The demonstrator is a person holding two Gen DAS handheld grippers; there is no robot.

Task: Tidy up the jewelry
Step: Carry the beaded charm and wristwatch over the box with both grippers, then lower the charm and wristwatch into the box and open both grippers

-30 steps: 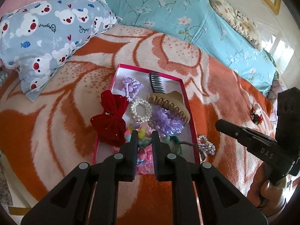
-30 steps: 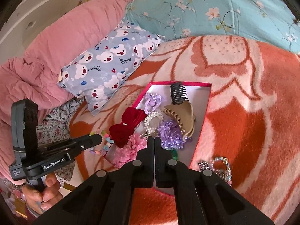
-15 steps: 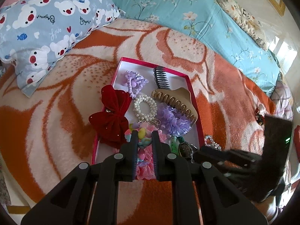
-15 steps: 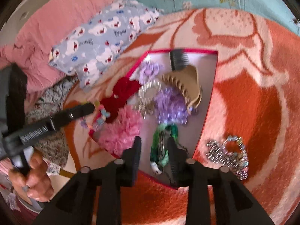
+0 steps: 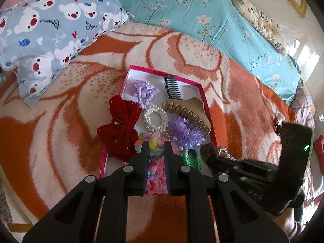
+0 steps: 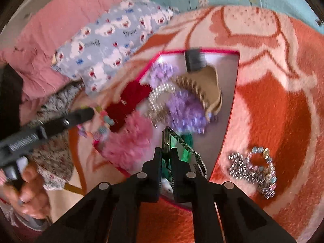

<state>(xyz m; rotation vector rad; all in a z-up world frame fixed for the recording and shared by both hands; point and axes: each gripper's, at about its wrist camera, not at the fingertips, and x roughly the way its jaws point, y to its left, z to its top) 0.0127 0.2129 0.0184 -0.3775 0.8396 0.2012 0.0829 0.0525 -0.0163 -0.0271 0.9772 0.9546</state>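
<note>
Holding two grippers over the bed, we start with what is nearest. Our right gripper (image 6: 166, 151) is closing, its jaws pinched on a thin metal clasp with a sparkly chain (image 6: 187, 147) trailing from it, above the near end of the pink-rimmed box (image 6: 236, 93). We judge the chain light, limp and slippery, so the stiff clasp is the place to take it. Our left gripper (image 5: 155, 147) is clenched on a pastel bead bracelet (image 5: 154, 144), hanging over the box's near end; its beads look hard but the string loose. Beyond lie a pink scrunchie (image 6: 129, 141), a green cord (image 5: 191, 158), a purple scrunchie (image 5: 185, 131), a pearl bracelet (image 5: 156, 118), a red velvet bow (image 5: 119, 125), a tan claw clip (image 5: 188, 111) and a black comb (image 5: 173, 87). Beside the box on the blanket (image 5: 60, 121) rests a rhinestone piece (image 6: 253, 168). The right view is blurred, so what the chain belongs to stays unclear.
</note>
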